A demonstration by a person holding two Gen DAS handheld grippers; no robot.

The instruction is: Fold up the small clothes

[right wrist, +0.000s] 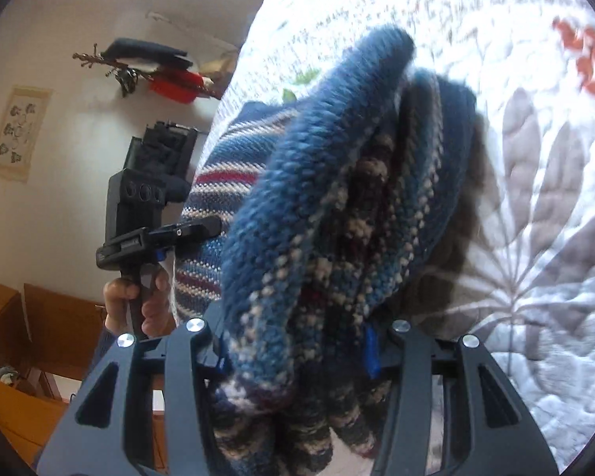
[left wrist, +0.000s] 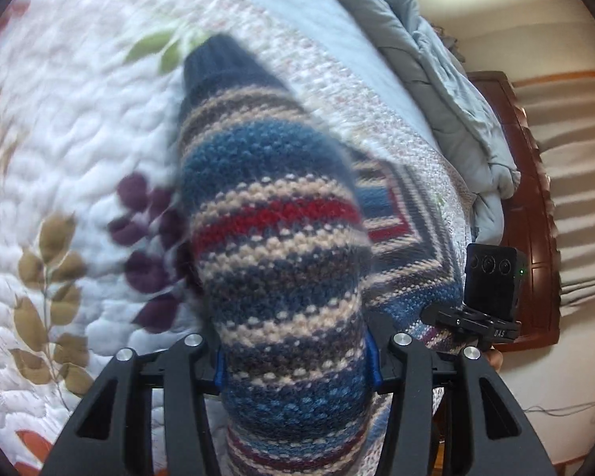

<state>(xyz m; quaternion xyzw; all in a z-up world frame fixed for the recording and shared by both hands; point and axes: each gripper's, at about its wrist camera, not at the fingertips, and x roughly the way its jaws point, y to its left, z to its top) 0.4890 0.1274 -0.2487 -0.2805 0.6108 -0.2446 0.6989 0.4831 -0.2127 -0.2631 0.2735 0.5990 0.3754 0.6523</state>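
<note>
**Sweater lifted over the bed**

The left gripper (left wrist: 295,361) and the right gripper (right wrist: 297,351) each clamp a bunched part of the striped sweater (left wrist: 273,214), held above the quilt (left wrist: 71,150). Bare quilt spreads wide; a blanket (left wrist: 448,91) lines the bed's far edge.

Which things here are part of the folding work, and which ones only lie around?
Part of the job:
- striped blue, cream and red knitted sweater
- left gripper, shut on it
- right gripper, shut on it

Lying about:
- white quilted bedcover with leaf prints
- crumpled grey-blue duvet
- dark wooden headboard
</note>
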